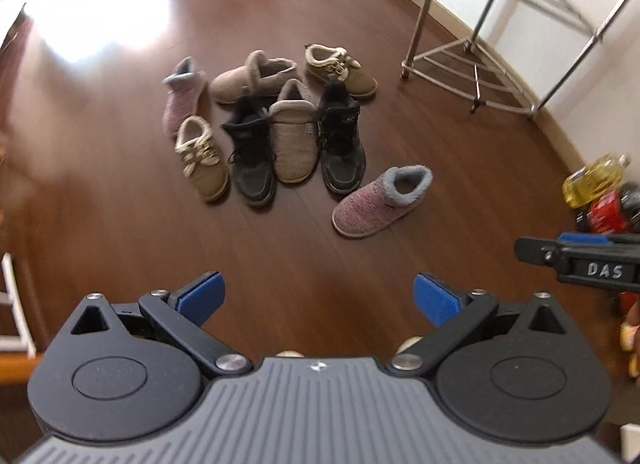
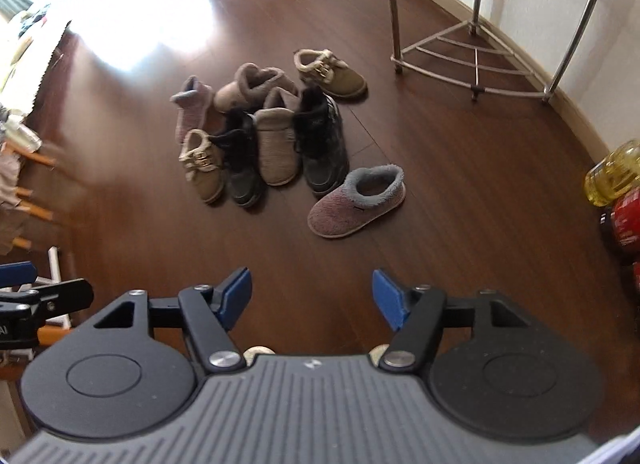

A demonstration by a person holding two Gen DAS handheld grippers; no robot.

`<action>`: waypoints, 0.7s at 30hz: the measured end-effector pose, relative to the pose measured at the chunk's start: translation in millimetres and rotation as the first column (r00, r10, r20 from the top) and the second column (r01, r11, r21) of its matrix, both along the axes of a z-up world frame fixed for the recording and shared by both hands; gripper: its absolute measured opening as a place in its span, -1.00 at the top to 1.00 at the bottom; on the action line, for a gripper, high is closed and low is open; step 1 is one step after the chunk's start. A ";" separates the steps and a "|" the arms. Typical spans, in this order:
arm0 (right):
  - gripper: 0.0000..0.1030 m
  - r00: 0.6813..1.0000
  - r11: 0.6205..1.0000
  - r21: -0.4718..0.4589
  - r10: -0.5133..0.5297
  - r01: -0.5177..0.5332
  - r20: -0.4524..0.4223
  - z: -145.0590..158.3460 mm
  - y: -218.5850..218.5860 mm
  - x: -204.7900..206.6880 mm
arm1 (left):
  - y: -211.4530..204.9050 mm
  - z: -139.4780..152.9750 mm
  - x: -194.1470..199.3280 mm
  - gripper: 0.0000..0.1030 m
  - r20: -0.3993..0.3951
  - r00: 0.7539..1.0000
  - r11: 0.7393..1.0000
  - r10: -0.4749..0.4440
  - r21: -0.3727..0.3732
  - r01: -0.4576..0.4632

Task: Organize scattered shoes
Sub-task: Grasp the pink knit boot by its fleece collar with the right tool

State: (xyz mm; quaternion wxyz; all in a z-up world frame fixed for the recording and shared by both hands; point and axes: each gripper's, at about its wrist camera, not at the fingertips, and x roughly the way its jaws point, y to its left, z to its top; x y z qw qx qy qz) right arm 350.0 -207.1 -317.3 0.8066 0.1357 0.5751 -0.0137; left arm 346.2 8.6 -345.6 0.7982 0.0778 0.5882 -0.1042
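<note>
From the left wrist view, the left gripper (image 1: 318, 298) hangs over bare dark wooden floor (image 1: 120, 203), its blue-padded jaws spread wide with nothing between them. Ahead lies a cluster of scattered shoes: two black lace-up sneakers (image 1: 252, 159), a beige knitted slipper (image 1: 292, 143) between them, a second beige slipper (image 1: 252, 77) behind, tan fleece-lined shoes (image 1: 202, 161) at left and far right, and a pink knitted slipper with grey fleece collar (image 1: 380, 201) lying apart, nearest the gripper. A metal corner rack (image 1: 480, 63) stands by the wall. From the right wrist view, the right gripper (image 2: 312, 300) is likewise empty, jaws moderately apart, with the same pink slipper (image 2: 356, 203) closest ahead.
</note>
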 end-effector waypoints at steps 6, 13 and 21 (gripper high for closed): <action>0.20 0.997 0.999 -0.050 0.003 0.001 0.078 -147.9 8.8 -3.0 | 3.9 -141.7 20.7 -0.98 0.001 0.998 0.997 -0.061 0.041 0.061; 0.60 0.993 0.994 -0.067 0.086 -0.081 0.075 -237.2 30.3 5.8 | 6.8 -212.1 3.9 -0.98 -0.091 0.994 0.998 -0.061 -0.015 0.060; 0.47 0.969 0.980 -0.133 0.172 -0.150 0.178 -288.6 33.8 45.8 | 11.9 -257.2 25.9 -0.98 -0.006 0.981 0.980 -0.195 0.029 0.195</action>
